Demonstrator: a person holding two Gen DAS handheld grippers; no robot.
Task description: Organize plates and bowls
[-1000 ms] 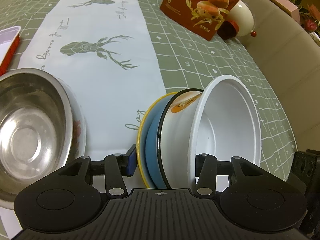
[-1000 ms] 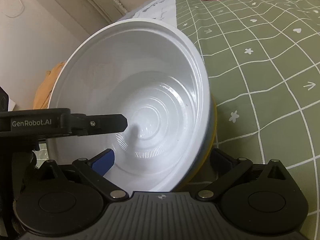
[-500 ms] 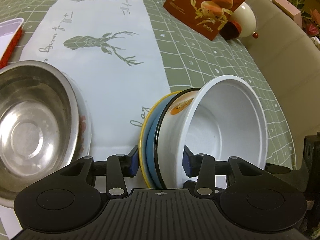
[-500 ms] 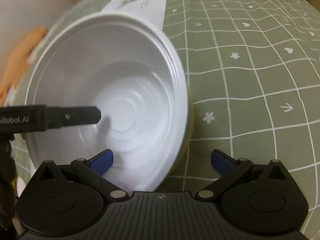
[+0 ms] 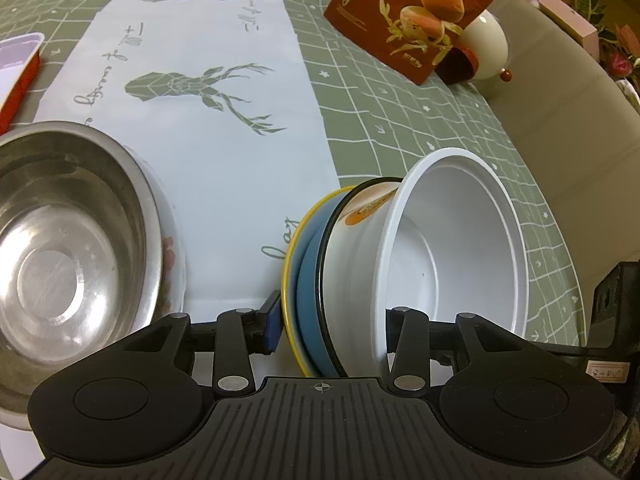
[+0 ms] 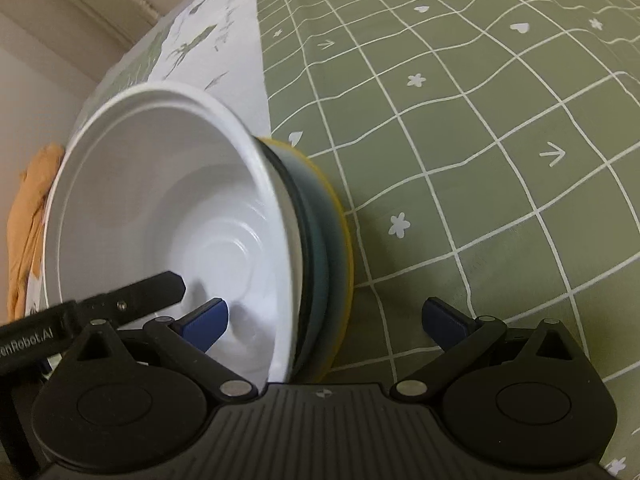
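We see a nested stack of dishes tipped onto its edge: a deep white plastic bowl (image 5: 452, 248) with a smooth rim and faint concentric rings in its floor, sitting inside a black-rimmed white bowl with an orange printed label (image 5: 360, 216), which sits in a blue dish (image 5: 310, 280) backed by a yellow-rimmed plate (image 5: 289, 264). The stack stands almost upright above the green checked tablecloth (image 5: 400, 120), close to the edge of the white table runner printed with green deer (image 5: 208, 128).

Our left gripper (image 5: 332, 324) is clamped on the stack: its blue left pad (image 5: 273, 320) presses the back of the yellow-rimmed plate, while its right finger reaches inside the white plastic bowl, where its pad is hidden. In the right wrist view that finger shows as a black bar ending against the bowl's inner wall.

Our right gripper (image 6: 324, 316) has its jaws spread wide. Its left blue pad (image 6: 206, 318) sits inside the white plastic bowl (image 6: 168, 216), near the floor, and its right blue pad (image 6: 446, 320) hangs apart from the yellow-rimmed plate (image 6: 340, 232), over the tablecloth (image 6: 480, 120). This view is slightly blurred.

To the left of the stack, a round stainless steel bowl (image 5: 68, 248) rests in a white floral-patterned dish (image 5: 174, 248). Farther back lie a brown pastry package (image 5: 416, 12) and a red-edged white tray (image 5: 18, 68).
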